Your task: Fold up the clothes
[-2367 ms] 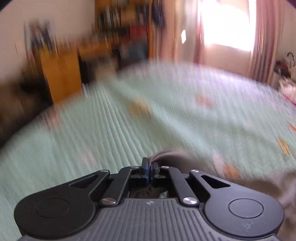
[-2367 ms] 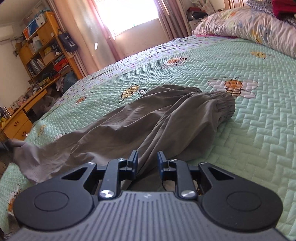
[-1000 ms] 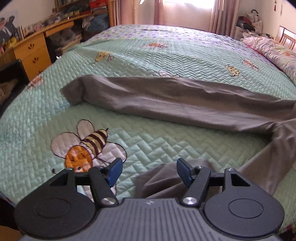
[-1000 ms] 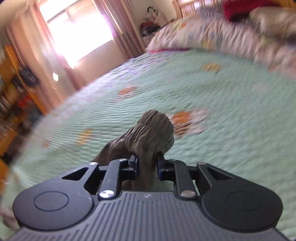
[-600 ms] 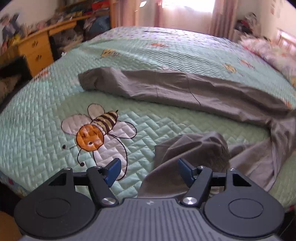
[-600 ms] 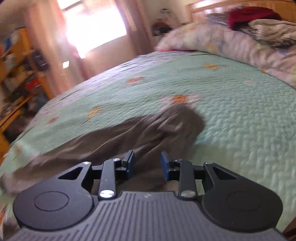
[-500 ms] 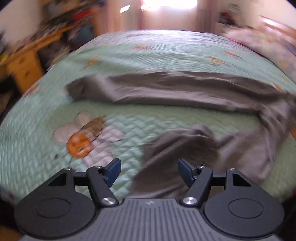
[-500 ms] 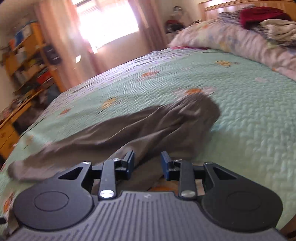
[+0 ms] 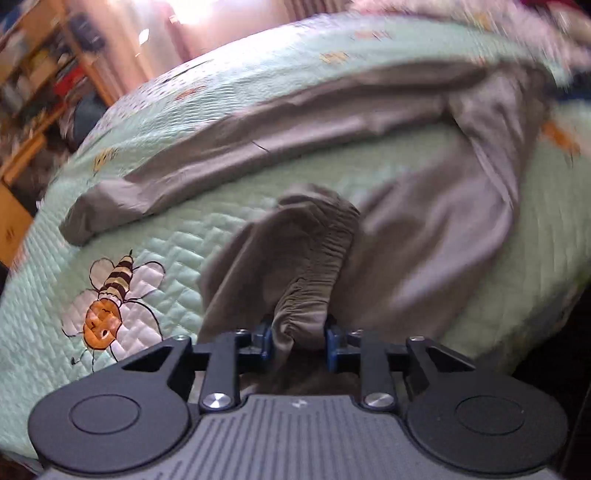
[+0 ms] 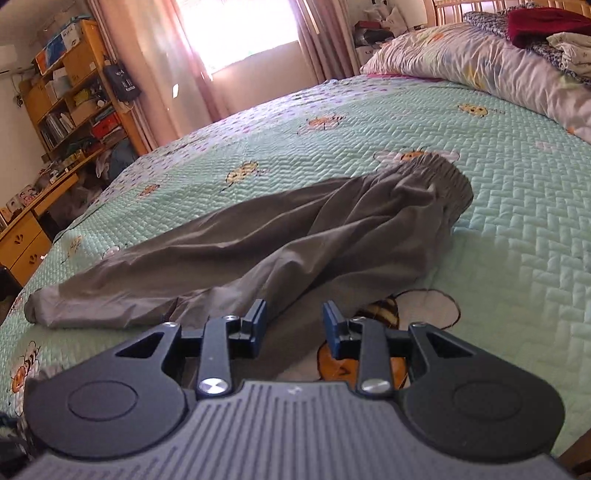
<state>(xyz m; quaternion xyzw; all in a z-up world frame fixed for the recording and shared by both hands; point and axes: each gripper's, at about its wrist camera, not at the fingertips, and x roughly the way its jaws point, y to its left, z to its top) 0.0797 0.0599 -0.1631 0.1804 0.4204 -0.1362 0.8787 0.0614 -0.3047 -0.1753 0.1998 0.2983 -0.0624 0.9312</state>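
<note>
Grey trousers lie spread on the green bee-print bedspread, with the elastic waistband at the far right. My right gripper stands open just above the near trouser leg, its pads pressing on nothing. In the left wrist view, the jaws of my left gripper are closing on the gathered elastic cuff of the near leg, and both pads press the bunched cloth. The other leg stretches flat across the bed behind it.
Pillows and piled clothes sit at the bed's head on the right. Wooden shelves and a desk with drawers stand at the left, beside a curtained window. The bed's near edge drops off at the lower right of the left wrist view.
My left jaws have come together on the trouser cuff and the view has rolled. The right gripper has let go of the waistband, which now lies on the bed, and has drawn back.
</note>
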